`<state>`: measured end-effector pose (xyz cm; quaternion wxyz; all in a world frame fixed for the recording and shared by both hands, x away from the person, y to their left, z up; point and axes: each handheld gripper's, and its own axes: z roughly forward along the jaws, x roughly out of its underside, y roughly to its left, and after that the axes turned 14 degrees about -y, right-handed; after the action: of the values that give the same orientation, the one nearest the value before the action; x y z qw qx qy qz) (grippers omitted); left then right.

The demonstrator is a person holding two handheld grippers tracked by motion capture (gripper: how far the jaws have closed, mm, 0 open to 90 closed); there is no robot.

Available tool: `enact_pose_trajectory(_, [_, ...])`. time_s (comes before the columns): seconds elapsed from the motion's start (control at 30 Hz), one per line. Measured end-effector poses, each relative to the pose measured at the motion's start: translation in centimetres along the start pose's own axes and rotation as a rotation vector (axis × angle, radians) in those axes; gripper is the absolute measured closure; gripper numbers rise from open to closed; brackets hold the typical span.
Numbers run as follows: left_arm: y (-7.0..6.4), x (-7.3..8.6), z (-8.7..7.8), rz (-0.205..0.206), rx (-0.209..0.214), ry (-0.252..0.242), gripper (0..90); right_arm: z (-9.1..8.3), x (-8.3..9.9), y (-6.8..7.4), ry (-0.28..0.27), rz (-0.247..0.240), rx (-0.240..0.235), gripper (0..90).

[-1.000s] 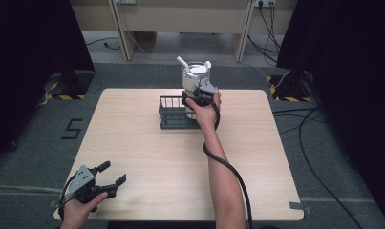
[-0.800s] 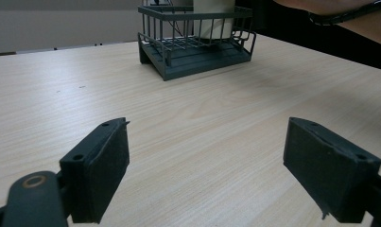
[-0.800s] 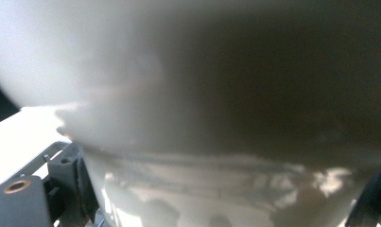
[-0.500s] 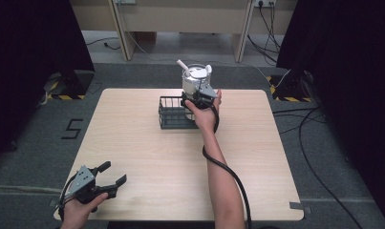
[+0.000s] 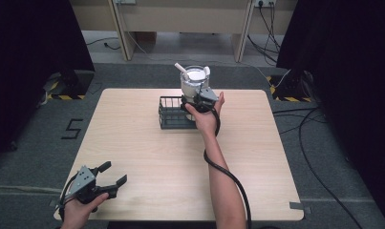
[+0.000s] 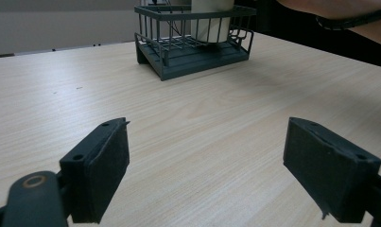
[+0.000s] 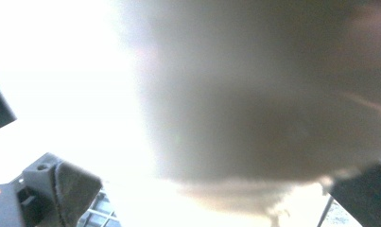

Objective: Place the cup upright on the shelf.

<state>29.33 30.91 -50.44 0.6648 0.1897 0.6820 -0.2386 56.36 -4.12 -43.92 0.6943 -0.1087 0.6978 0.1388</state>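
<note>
A dark wire basket (image 5: 173,114) (image 6: 178,52) stands at the middle back of the wooden table (image 5: 147,148). A white cup (image 5: 195,81) (image 6: 212,23) with white utensils sticking out of it stands in the basket's right end. My right gripper (image 5: 197,98) (image 7: 212,189) is at the cup's near side with a jaw on each side of it, gripping it; the cup (image 7: 264,94) is a close blur in the right gripper view. My left gripper (image 5: 114,172) (image 6: 207,175) rests open at the table's near left corner, nothing between its pads (image 6: 108,165).
The right forearm (image 5: 223,176) and its cable (image 5: 228,174) stretch from the near edge up the middle of the table. Table legs and cables lie on the floor beyond the far edge.
The right gripper and the cup have come down a little at the basket. The left gripper has stayed where it was.
</note>
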Motion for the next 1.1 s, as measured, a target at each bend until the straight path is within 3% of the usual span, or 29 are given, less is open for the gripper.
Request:
enact_pose_trajectory(0.7, [0.0,0.0,0.0,0.001,-0.007,-0.002,14.5,-3.4,-1.4,0.0,0.020,-0.007,-0.034,5.9])
enact_pose_trajectory(1.1, [0.0,0.0,0.0,0.002,-0.008,0.001,14.5,-5.6,-1.5,-0.6,0.021,0.017,-0.048,8.1])
